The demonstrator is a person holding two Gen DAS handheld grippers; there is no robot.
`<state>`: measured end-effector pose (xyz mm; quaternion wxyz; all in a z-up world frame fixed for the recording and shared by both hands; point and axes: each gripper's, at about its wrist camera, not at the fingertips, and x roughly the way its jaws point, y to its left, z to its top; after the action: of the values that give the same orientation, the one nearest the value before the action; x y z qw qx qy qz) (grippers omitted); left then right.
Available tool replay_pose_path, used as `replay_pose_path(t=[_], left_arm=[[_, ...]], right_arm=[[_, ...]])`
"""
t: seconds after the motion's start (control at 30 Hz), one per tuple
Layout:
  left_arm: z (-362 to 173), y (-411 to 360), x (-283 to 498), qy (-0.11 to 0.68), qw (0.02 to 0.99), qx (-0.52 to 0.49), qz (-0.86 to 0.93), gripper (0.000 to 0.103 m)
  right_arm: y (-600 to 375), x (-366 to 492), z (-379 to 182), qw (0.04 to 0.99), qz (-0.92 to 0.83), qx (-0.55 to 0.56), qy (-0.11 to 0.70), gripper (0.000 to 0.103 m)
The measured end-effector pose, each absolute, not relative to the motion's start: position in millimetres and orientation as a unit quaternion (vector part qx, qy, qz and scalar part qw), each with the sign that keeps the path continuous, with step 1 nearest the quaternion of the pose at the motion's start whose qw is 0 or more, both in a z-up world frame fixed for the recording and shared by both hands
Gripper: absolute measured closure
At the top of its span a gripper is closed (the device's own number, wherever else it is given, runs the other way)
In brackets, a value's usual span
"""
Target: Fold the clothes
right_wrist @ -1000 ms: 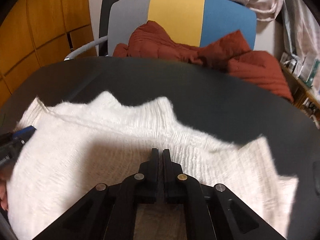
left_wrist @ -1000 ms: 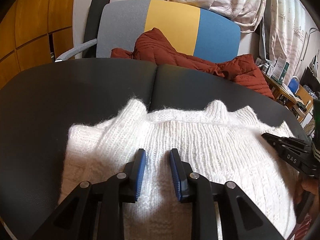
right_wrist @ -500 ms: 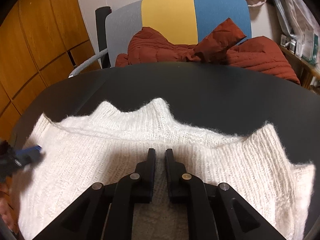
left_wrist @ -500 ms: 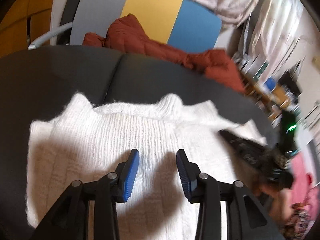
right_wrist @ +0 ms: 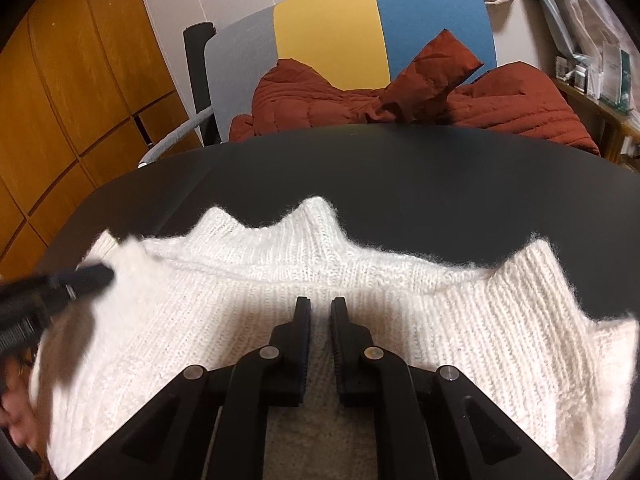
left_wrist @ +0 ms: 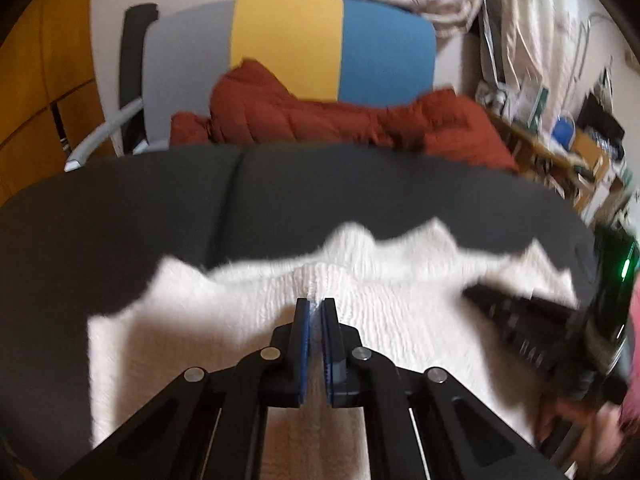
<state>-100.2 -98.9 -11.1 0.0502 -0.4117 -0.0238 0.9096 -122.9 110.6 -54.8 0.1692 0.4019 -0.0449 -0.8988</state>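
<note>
A white knit sweater point(left_wrist: 400, 292) lies flat on the black table point(left_wrist: 120, 220), its collar point(right_wrist: 316, 212) toward the far edge. My left gripper point(left_wrist: 315, 304) is over the sweater's upper middle, its jaws closing tight on a raised ridge of the knit. The same gripper shows blurred at the left of the right wrist view point(right_wrist: 96, 274). My right gripper point(right_wrist: 320, 304) hovers just behind the collar with only a narrow slit between its pads and nothing gripped. It also reaches in from the right in the left wrist view point(left_wrist: 474, 294), held by a hand point(left_wrist: 568, 412).
Beyond the table stands a grey, yellow and blue chair point(left_wrist: 288, 40) with a rust-red quilted jacket point(left_wrist: 320, 120) heaped on its seat. Wooden cabinets point(right_wrist: 60, 80) line the left. A cluttered shelf point(left_wrist: 580, 140) and curtains are at the right.
The left gripper opened wider, moved toward the collar, then closed on a pinch of knit. The right gripper parted to a thin slit and barely moved.
</note>
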Motion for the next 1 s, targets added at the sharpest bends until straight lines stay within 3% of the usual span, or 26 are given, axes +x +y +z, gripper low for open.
replay_pose_path(t=[0.33,0.57,0.6,0.67,0.7,0.73,0.87,1.0], left_arm=[[-52,-96,-128,-0.001,0.031,-0.433,0.901,0.095],[-30,-136,-95,-0.080,0.050,-0.396,0.913,0.085],[-34,-145,-92,-0.078,0.029,-0.397,0.914,0.083],[-41,-164,-85,-0.076,-0.011,-0.401,0.913,0.081],[-49,-174,-85,-0.090,-0.008,-0.414,0.906,0.081],[-55,-186,-81,-0.121,0.010,-0.411,0.904,0.081],[-65,-208,-72,-0.193,0.042,-0.379,0.904,0.081],[-66,-204,-72,-0.183,0.039,-0.376,0.907,0.081]], right_arm=[[114,-125,-56,0.171,-0.898,0.402,-0.057,0.092],[116,-125,-56,0.173,-0.898,0.399,-0.064,0.092],[116,-124,-55,0.174,-0.898,0.398,-0.066,0.090],[122,-121,-47,0.174,-0.902,0.387,-0.077,0.071],[128,-115,-40,0.170,-0.908,0.374,-0.085,0.050],[135,-109,-32,0.165,-0.913,0.361,-0.093,0.040],[172,-82,-10,0.129,-0.926,0.339,-0.101,0.044],[213,-80,-18,0.091,-0.916,0.375,-0.108,0.046]])
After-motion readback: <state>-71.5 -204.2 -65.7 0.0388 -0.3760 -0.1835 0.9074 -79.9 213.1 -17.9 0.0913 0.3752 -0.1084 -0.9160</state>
